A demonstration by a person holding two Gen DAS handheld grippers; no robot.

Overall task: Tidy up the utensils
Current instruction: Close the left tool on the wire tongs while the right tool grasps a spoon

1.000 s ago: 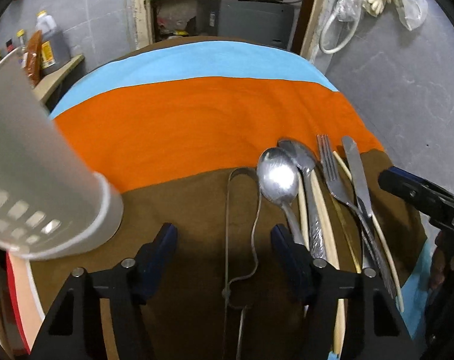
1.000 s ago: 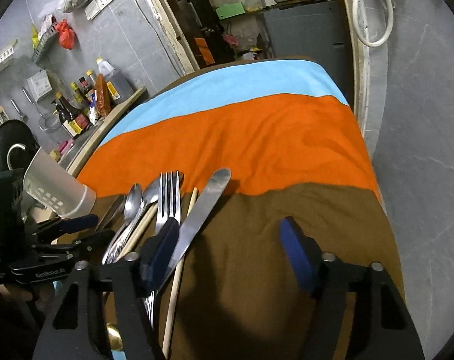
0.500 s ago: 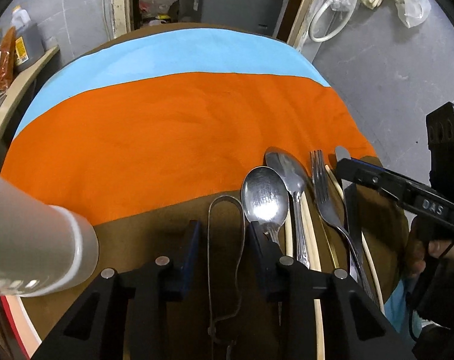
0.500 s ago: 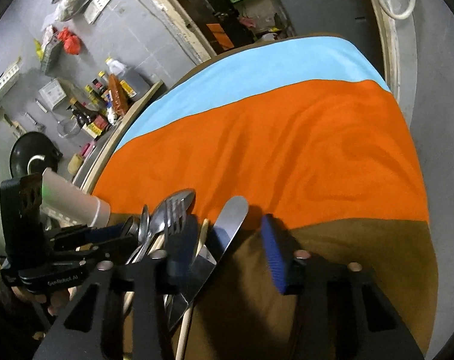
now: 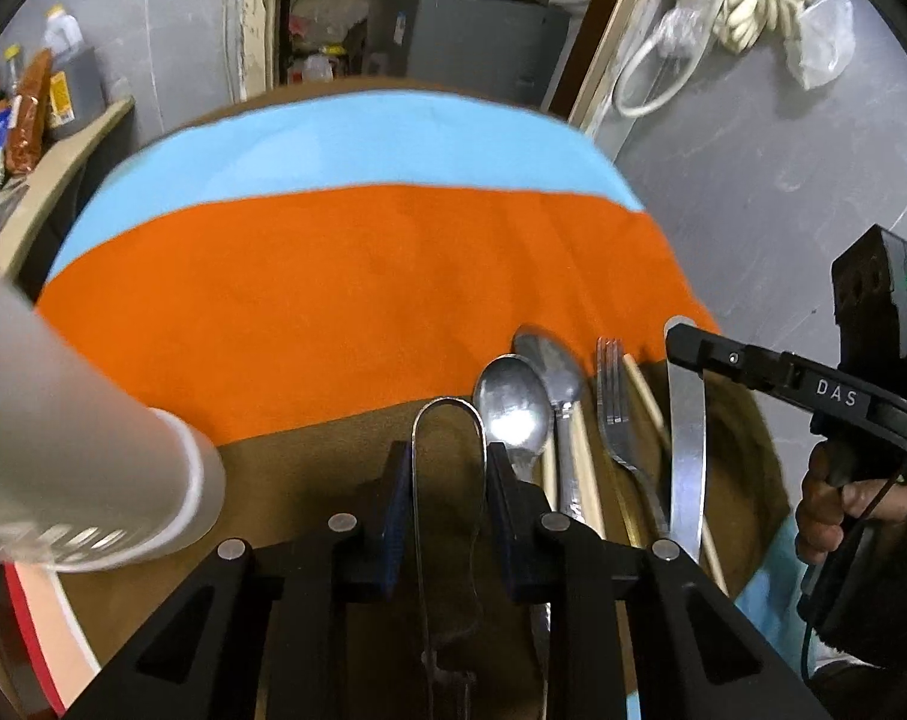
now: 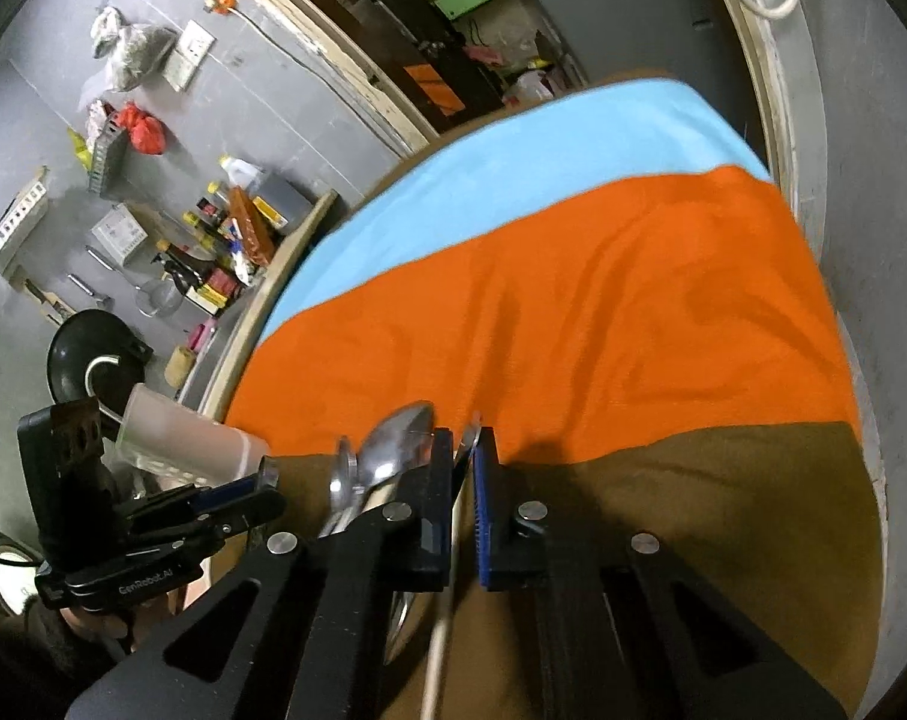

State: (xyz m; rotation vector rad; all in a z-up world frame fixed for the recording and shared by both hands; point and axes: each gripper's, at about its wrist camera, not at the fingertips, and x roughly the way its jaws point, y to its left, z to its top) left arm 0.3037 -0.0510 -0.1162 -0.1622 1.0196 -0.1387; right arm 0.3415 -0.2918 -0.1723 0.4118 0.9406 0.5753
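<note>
Straddling the thin wire tongs, the left gripper pinched them on the brown cloth; their springy loop could slip out. A spoon lay touching at three o'clock, a white holder at nine.

The right gripper clamped the knife edge-on; a chopstick beneath might snag.
</note>
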